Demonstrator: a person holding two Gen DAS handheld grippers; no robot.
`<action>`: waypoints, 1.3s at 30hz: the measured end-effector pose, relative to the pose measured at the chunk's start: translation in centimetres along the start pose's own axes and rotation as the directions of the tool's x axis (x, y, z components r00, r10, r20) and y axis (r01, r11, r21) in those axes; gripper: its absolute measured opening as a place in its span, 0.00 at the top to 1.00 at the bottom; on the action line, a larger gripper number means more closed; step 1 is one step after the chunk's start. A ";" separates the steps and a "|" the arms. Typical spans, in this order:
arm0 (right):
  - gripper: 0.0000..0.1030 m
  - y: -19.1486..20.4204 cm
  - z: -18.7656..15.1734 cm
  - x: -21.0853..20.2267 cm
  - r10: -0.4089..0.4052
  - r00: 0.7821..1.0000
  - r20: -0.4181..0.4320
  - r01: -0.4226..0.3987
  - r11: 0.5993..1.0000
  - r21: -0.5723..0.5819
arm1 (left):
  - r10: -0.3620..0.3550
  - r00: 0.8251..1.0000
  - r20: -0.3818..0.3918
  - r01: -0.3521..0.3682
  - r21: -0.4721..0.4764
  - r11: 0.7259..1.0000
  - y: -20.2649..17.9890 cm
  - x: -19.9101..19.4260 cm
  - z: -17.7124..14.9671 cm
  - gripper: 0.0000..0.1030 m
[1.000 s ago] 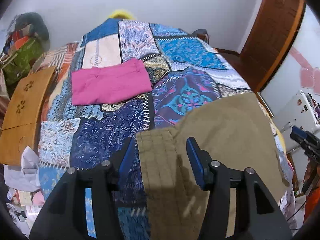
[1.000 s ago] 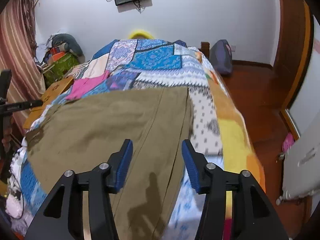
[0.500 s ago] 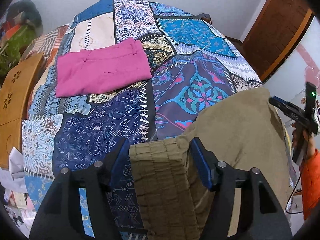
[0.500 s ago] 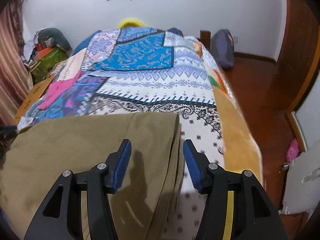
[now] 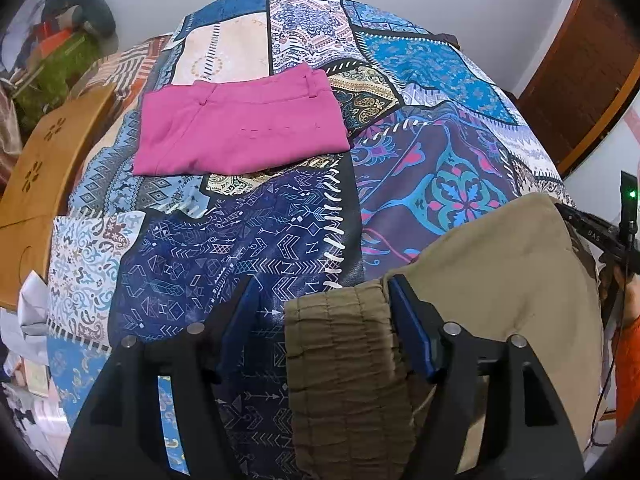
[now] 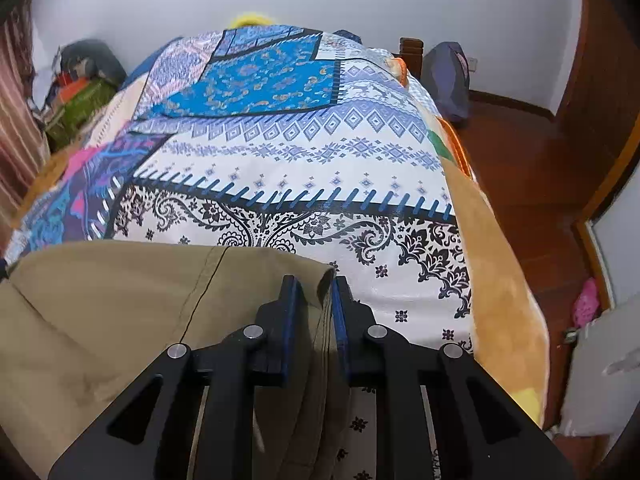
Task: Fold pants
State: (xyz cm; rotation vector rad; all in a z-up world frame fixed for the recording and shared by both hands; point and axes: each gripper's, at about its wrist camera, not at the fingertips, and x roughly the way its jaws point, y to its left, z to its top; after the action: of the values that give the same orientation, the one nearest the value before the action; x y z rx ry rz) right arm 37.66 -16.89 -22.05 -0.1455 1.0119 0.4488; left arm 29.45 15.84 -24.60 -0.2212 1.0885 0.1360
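Olive-khaki pants [image 5: 492, 272] lie across the near end of the patchwork bedspread [image 5: 248, 248]. Their elastic waistband [image 5: 344, 364] sits between the blue pads of my left gripper [image 5: 324, 292], whose jaws stand wide open around it. In the right wrist view the pants [image 6: 120, 300] fill the lower left, and my right gripper [image 6: 314, 284] is shut on the pants' leg-end edge [image 6: 326, 320]. The right gripper also shows at the right edge of the left wrist view [image 5: 600, 232].
Folded pink pants [image 5: 240, 132] lie further up the bed. A wooden board [image 5: 44, 168] leans at the bed's left side, with piled bags [image 5: 60, 60] beyond. A wooden floor [image 6: 532, 184], a dark bag [image 6: 448, 80] and a brown door [image 5: 580, 80] are on the right.
My right gripper has moved forward to the pants' edge and closed on it. My left gripper has moved forward along the waistband and stays open.
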 end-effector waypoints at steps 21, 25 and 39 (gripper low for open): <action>0.50 8.9 0.8 -1.1 0.142 0.989 -0.045 -0.147 0.979 -0.141 | -0.066 0.998 -0.007 0.066 0.122 0.990 -4.0 -0.9 -0.6 0.34; 0.50 8.0 0.2 -0.4 0.184 0.981 -0.063 -0.189 0.977 -0.097 | -0.079 0.997 -0.005 0.079 0.103 0.992 -3.2 -0.4 -0.9 0.27; 0.50 10.0 -0.1 -11.2 0.147 0.985 0.091 -0.128 0.975 -0.181 | -0.089 0.983 0.159 0.080 0.062 0.995 -2.0 -10.3 -1.2 0.28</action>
State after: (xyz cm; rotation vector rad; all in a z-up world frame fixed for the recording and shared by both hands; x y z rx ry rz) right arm 28.25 -11.29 -11.77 -0.2075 0.8826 0.6658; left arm 24.11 13.63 -15.80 -0.2024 0.9185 0.0467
